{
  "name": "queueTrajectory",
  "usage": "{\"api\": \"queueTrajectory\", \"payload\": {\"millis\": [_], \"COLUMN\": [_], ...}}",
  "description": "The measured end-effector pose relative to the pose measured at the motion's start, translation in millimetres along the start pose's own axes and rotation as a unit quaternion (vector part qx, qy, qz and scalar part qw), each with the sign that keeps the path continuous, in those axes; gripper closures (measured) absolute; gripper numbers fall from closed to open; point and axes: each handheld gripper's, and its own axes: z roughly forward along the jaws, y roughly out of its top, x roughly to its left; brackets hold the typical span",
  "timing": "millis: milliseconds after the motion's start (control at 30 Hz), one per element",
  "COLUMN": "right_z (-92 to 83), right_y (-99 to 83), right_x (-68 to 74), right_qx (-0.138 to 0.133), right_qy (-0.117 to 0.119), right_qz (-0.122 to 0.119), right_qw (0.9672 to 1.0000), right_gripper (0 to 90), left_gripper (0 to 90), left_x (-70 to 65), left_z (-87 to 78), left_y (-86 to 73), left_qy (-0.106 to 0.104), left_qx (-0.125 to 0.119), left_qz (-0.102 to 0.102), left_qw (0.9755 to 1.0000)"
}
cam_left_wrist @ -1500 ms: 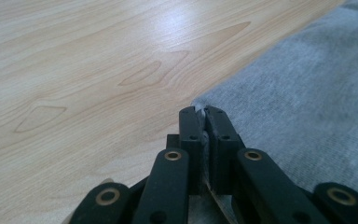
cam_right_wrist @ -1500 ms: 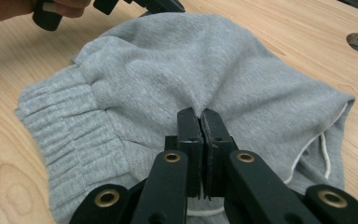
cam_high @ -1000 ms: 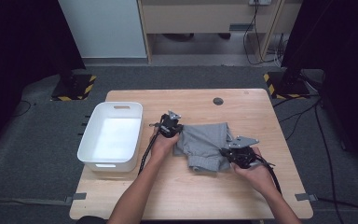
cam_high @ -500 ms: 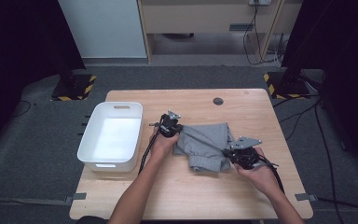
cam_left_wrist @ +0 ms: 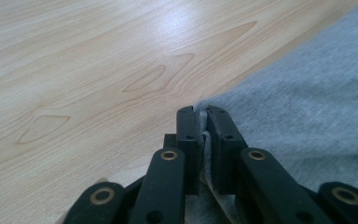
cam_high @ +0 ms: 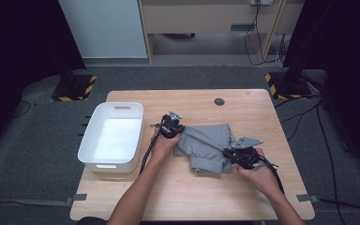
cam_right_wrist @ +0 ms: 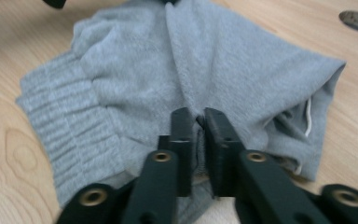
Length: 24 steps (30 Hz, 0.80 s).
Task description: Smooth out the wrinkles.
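**Both grippers at the edges of a folded grey garment**

At the left of the wooden table (cam_high: 187, 197) stands a white tub (cam_high: 90, 149), its long side near the table's left edge. Just right of it the left gripper (cam_high: 177, 133) rests at the left edge of the grey garment (cam_high: 207, 143), which lies folded flat at the middle of the table. In the left gripper view its jaws stand almost together with a thin fold of the cloth's edge between them; they have just been easing apart a little, and the pads still touch the fabric. Farther right, the right gripper (cam_high: 229, 155) sits at the garment's near right corner. In the right gripper view its jaws, also just loosened slightly, pinch a ridge of grey cloth, with the ribbed waistband to their left. Beyond the garment, a small dark round disc (cam_high: 219, 101) is set in the tabletop.
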Motion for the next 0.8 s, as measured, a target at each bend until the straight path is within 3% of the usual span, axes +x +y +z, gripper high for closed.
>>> {"api": "queueTrajectory", "payload": {"millis": [233,333,467,567,800], "right_z": [-5.1,-6.4,-6.6,-4.1,5.3], "right_y": [5.3,5.9,5.1,2.2,-6.1], "right_x": [6.6,8.7,12.2,15.0,18.1], "right_qx": [-0.018,-0.024,-0.022,-0.015,0.005], "right_qy": [0.005,0.008,0.012,0.012,0.024], "right_qz": [0.004,0.006,0.007,0.004,0.005], "right_qw": [0.9998,0.9997,0.9997,0.9998,0.9997], "right_gripper": [63.1,60.5,54.3,48.8,40.9], "left_gripper": [62.7,58.8,55.8,55.6,54.0], "left_x": [-6.0,-10.5,-13.7,-12.1,-19.5], "left_z": [-9.3,-14.9,-22.0,-30.1,-43.5], "left_y": [1.5,0.3,-5.4,-10.1,-15.2], "left_qy": [0.003,0.003,0.004,-0.002,-0.017], "left_qx": [-0.015,-0.022,-0.021,-0.026,-0.029], "left_qz": [-0.004,0.0,0.008,-0.007,0.005], "left_qw": [0.9999,0.9997,0.9997,0.9996,0.9994]}}
